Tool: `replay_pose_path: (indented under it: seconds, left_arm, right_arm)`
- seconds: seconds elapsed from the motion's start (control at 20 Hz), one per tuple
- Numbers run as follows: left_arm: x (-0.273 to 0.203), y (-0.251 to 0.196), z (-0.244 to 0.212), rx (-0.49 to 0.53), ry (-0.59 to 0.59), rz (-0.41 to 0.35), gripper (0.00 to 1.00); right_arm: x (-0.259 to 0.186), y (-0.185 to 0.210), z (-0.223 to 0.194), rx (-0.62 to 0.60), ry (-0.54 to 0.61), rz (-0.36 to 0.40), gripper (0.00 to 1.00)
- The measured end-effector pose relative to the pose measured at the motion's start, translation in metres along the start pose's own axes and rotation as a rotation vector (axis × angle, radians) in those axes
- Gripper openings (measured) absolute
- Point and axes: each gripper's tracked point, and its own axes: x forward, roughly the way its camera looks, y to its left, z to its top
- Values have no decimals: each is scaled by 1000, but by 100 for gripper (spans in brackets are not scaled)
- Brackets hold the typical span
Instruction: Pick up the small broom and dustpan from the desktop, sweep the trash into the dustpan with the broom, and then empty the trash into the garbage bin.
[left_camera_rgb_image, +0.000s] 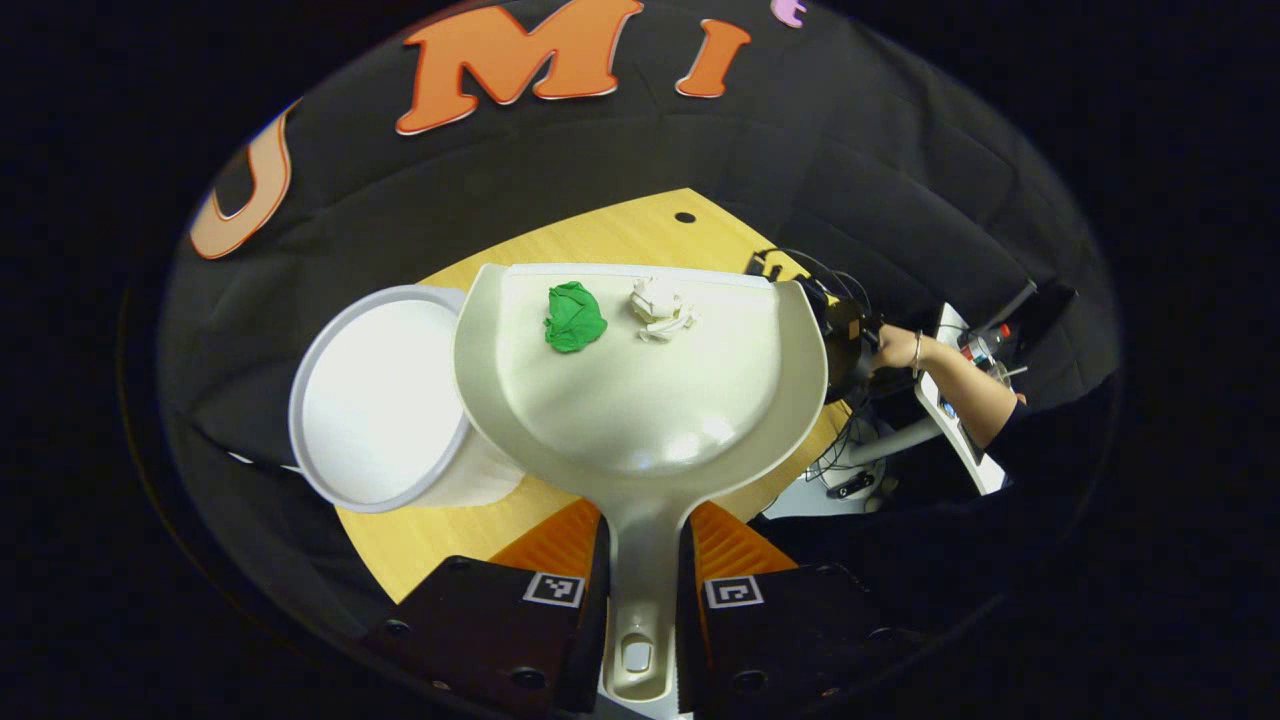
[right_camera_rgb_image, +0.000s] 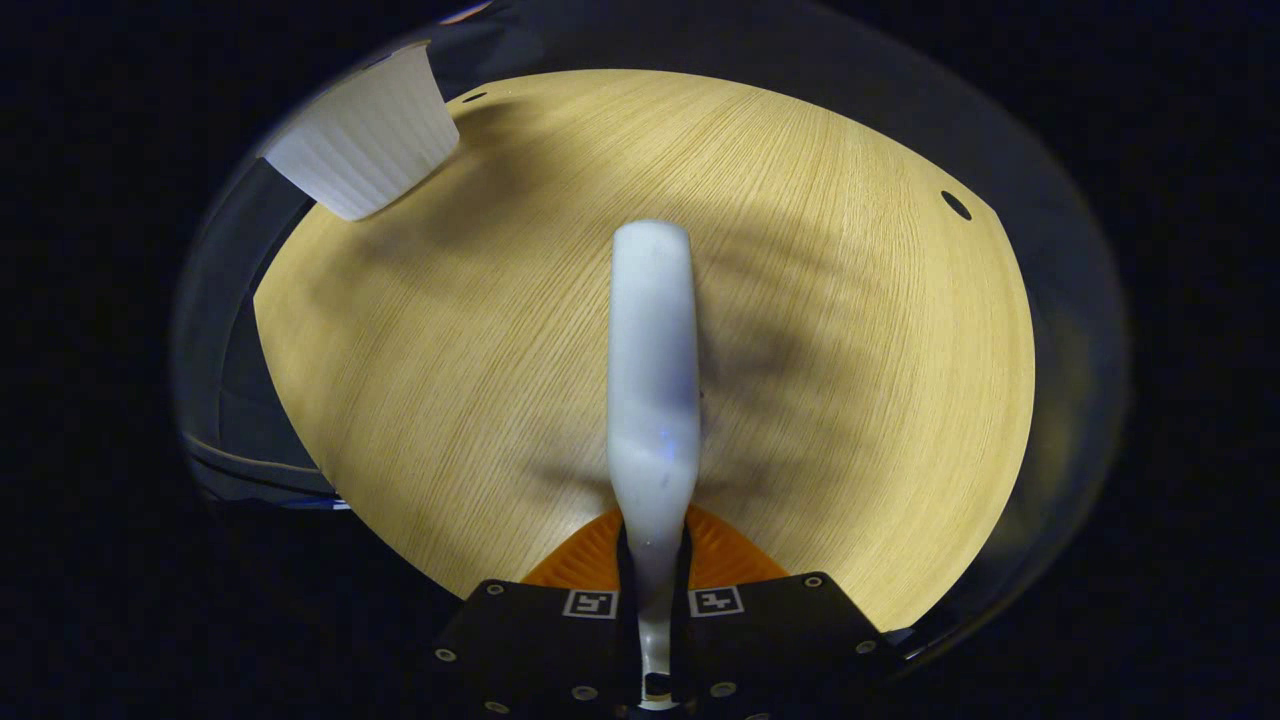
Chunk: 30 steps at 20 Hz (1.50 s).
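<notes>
The left fingers (left_camera_rgb_image: 642, 580) are closed tight on the handle of the dustpan (left_camera_rgb_image: 640, 400). The pan is held up off the counter (left_camera_rgb_image: 640, 235), and its handle points straight back between the fingers, with the wide open lip far from them. Two bits of trash sit in the pan near that lip: a green paper ball (left_camera_rgb_image: 574, 317) and a white paper ball (left_camera_rgb_image: 660, 308), close to each other but apart.

The garbage bin (left_camera_rgb_image: 375, 395) is the thing to watch. It stands just beside the dustpan, and the pan's side edge covers part of the bin's rim. The lip of the pan points past the bin, not into it. So I think the pan must turn toward the bin and tip, lip down, to let the trash slide in.

The right fingers (right_camera_rgb_image: 655, 565) are closed on the broom (right_camera_rgb_image: 652, 380), which sticks straight out over the counter. The bin (right_camera_rgb_image: 365, 135) is well away from the broom.
</notes>
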Motion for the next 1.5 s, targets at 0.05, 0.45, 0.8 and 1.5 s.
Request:
replay_pose_path:
  seconds: [0.05,0.45,0.8,1.5]
  left_arm:
    - [-7,12,5,-28,-7,7,30]
    - [-51,152,6,-85,16,323,29]
    - [-67,207,-22,54,166,486,29]
    - [-64,227,-16,270,285,580,29]
  right_arm:
    - [1,0,0,-2,2,2,11]
    - [2,-1,1,-14,19,1,11]
    - [3,0,1,-20,38,-10,11]
    - [3,0,1,-15,57,-20,11]
